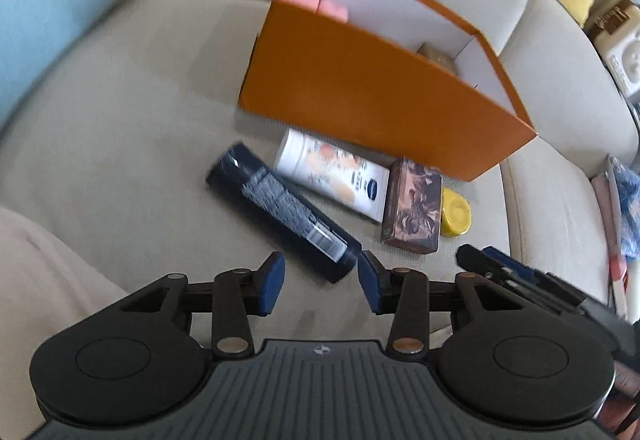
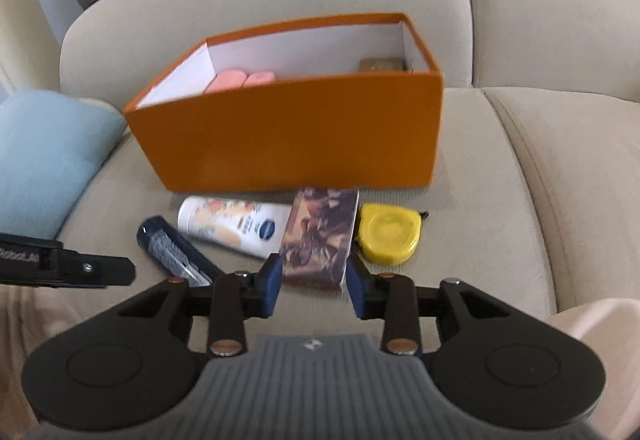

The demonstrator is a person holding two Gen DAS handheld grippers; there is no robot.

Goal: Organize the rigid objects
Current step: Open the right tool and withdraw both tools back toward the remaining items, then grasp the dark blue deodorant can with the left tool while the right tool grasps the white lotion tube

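My right gripper (image 2: 314, 286), jaws apart, straddles the stiff, light carton (image 2: 318, 236); grip its long sides. Left gripper (image 1: 322, 288) gapes empty by the slick tube (image 1: 280, 212)

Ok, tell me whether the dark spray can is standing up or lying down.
Lying down. The dark spray can rests on its side on the sofa cushion, beside the white lotion tube, also flat.

My left gripper (image 1: 322, 282) points steeply down with its blue pads (image 1: 272, 282) apart and nothing pressed between them. My right gripper (image 2: 314, 286) tilts down too, pads part open, gripping nothing, just beside the left.
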